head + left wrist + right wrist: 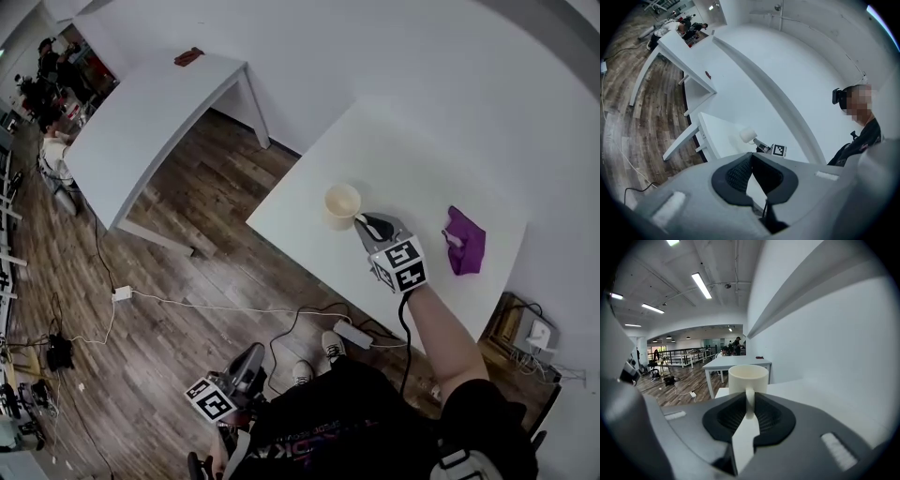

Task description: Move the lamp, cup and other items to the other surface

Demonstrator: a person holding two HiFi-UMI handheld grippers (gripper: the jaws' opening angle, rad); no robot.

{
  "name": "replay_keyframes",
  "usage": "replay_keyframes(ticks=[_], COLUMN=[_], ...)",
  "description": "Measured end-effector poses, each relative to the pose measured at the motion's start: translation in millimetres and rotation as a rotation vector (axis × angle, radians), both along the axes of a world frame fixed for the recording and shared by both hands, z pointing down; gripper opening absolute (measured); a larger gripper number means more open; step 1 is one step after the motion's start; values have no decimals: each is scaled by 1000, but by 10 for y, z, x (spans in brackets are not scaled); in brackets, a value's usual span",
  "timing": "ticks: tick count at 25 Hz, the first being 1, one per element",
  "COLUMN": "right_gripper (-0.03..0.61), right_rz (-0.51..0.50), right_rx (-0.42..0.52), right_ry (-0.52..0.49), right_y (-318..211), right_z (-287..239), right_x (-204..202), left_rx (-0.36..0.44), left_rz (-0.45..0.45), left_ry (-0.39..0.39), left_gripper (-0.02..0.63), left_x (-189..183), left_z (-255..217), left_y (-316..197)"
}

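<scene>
**anon:** what's your rig doing rn?

**me:** I'm pinching the cup (342, 204) by its handle in the right gripper (364, 223), jaws narrow, near the table's (441, 131) left corner. The left gripper (751, 158) is hanging off the table, closed on nothing.

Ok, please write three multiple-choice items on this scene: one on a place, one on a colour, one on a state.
1. Where is the purple cloth? A) near table B) floor C) far table
2. The cup is: A) red B) cream C) black
3. The right gripper is: A) open and empty B) shut on the cup's handle C) out of view
Key: 1 A, it lies there beside the cup; 2 B, cream in all views; 3 B, its jaws pinch the handle.
</scene>
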State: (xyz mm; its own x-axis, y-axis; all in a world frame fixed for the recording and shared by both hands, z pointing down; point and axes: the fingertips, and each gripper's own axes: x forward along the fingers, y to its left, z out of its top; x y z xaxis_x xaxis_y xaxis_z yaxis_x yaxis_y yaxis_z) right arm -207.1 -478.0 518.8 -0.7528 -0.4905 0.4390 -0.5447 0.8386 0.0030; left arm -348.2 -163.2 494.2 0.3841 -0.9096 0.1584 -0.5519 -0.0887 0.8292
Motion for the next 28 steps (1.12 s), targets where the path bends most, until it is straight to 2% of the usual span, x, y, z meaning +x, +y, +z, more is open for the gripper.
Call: replay_keyframes(ticks=[9,18,28], right_gripper=[55,55,55], right_rz=[137,270,399], right_rx=[1,6,25], right_ry=[1,-41,-44], right_y=[499,1130,1874], right_z=[-153,-371,-549], right_x=[467,705,1057], left_rx=[40,60,85], left_rz=[134,257,423], left_ry=[47,82,140], left_gripper=[-5,-5,-5], left_x=[82,62,303], left_z=[-30,-55,-65], left_y=[-29,168,336])
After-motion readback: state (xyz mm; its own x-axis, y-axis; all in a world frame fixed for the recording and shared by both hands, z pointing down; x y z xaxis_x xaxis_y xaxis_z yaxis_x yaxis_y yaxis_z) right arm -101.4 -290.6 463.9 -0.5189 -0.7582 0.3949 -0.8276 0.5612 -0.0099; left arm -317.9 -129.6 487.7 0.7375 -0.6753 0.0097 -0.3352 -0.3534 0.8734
